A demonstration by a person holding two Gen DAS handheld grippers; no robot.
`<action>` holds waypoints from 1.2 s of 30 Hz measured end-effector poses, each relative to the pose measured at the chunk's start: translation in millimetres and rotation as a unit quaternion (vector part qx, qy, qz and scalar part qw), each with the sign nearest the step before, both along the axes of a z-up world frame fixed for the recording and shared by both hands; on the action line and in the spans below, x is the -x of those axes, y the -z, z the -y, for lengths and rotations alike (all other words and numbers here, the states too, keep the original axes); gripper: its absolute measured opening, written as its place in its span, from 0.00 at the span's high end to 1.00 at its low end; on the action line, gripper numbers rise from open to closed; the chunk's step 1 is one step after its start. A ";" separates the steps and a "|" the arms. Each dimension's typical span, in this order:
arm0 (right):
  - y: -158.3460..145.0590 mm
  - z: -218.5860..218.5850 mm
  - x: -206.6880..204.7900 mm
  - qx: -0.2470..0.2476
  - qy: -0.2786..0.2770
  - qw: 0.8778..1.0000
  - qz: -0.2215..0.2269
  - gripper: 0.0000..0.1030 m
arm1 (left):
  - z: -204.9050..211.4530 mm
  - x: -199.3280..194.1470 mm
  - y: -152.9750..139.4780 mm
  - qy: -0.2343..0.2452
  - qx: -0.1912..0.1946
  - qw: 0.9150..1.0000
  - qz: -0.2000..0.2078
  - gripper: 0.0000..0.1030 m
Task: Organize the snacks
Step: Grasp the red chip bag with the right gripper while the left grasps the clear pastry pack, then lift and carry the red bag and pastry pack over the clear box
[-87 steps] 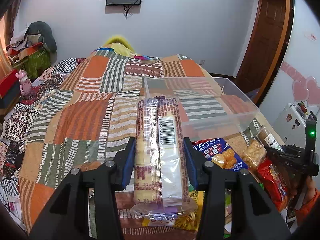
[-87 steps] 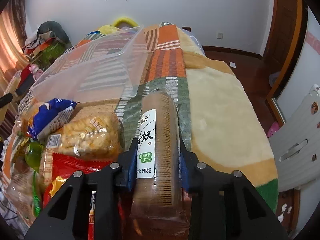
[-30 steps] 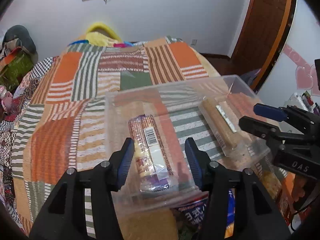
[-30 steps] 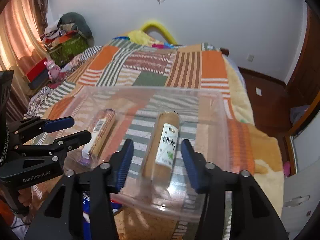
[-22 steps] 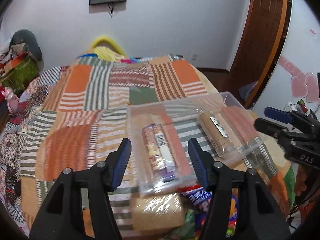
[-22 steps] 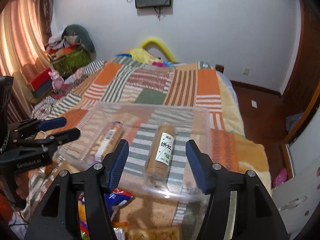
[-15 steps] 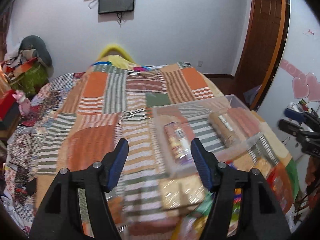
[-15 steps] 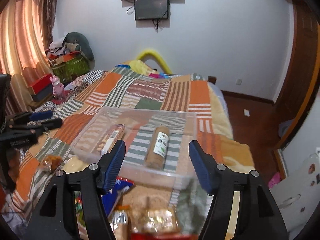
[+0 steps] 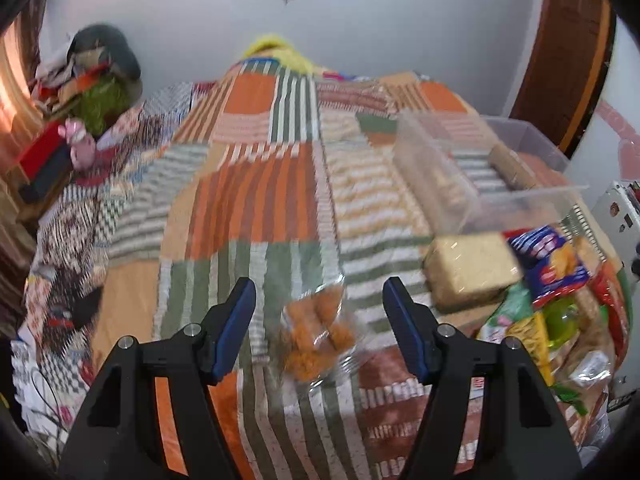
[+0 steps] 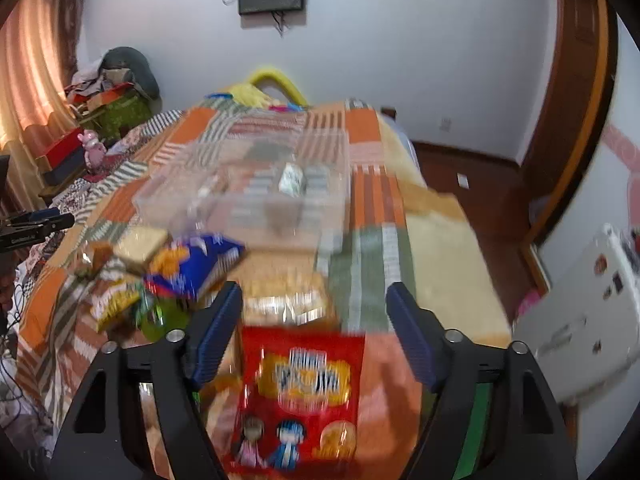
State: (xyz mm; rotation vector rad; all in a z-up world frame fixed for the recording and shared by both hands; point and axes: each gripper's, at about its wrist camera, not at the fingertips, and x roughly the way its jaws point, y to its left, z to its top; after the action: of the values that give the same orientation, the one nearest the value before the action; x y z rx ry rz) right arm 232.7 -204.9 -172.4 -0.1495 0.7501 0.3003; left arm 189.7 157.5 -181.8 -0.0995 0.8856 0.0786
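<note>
Both wrist views look forward and down along the bed toward the far wall — the clear bin (image 9: 480, 168) serves as landmark. The left view sits left of it, closer to the patchwork quilt (image 9: 256, 192), the bin at its right edge. The right view faces the bin (image 10: 256, 196) head-on, from behind the snack pile (image 10: 192, 268) — shared ground.

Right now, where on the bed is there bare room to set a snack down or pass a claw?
Free: the striped quilt left of the clear bin, and the plain beige blanket strip right of the bin. Inside the bin, bare floor shows around its two packs. Crowded: the snack pile before the bin, from the clear bag of fried snacks to the red biscuit bag.
</note>
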 end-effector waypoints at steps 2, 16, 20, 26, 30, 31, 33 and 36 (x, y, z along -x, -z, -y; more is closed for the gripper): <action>10.6 1.0 7.6 0.001 0.003 1.000 -0.015 0.27 | -2.7 -2.3 11.7 -0.003 0.012 1.000 -0.010 0.36; 45.6 15.0 17.5 -0.021 0.025 0.996 -0.085 0.25 | -5.4 -18.7 62.5 -0.006 0.029 0.999 -0.040 0.36; 49.7 12.5 19.1 -0.018 0.011 0.995 -0.097 0.24 | -4.1 -22.8 70.3 -0.013 0.021 0.999 -0.045 0.39; 61.9 15.2 19.7 -0.024 0.020 0.994 -0.105 0.28 | -6.6 -19.7 69.2 -0.017 0.022 0.999 -0.046 0.53; 58.4 21.0 21.0 -0.032 0.020 0.994 -0.101 0.37 | -1.1 -13.9 65.5 -0.011 0.002 0.999 -0.045 0.53; 57.1 22.7 21.3 -0.035 0.021 0.994 -0.100 0.37 | 1.3 -12.1 63.3 -0.009 -0.004 0.999 -0.043 0.54; 53.4 24.7 22.6 -0.039 0.023 0.994 -0.096 0.37 | 3.3 -9.8 59.5 -0.006 -0.002 0.999 -0.040 0.53; 42.8 29.7 23.3 -0.049 0.024 0.995 -0.084 0.37 | 8.6 -8.2 45.5 -0.003 -0.002 1.000 -0.027 0.53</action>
State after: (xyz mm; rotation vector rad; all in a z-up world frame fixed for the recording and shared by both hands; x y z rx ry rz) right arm 209.4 -234.6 -215.1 -0.0139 0.9023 0.3056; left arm 197.8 148.8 -227.3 -0.0979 0.9386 0.0892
